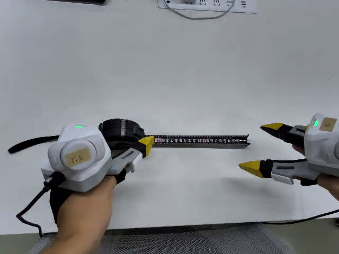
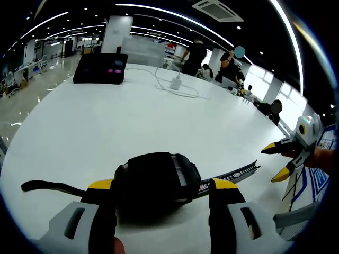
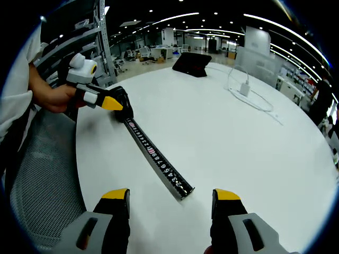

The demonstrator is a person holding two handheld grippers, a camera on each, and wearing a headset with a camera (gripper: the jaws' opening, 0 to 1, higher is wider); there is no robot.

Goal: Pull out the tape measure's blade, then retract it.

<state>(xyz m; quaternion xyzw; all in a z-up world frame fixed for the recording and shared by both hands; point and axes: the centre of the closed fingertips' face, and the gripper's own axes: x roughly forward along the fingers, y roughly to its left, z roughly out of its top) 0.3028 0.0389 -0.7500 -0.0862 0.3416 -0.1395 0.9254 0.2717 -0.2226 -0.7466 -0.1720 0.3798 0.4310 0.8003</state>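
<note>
While left hand-held gripper (image 2: 163,184) clasps round case (image 1: 121,129), right hand-held gripper (image 1: 260,146) released, flat blade (image 1: 201,139)

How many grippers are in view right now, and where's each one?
2. The left gripper grips the tape measure by its case at the left of the table; the right gripper sits open at the right, apart from the tip of the pulled-out blade. None seems hidden.

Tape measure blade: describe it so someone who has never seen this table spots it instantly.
Start at the near edge of the white table. The left tool grips a round black case; from it a narrow dark strip printed with pale numbers lies flat, pointing toward the open right tool. It alone is straight and ruled, unlike the looping white cable farther back.
</note>
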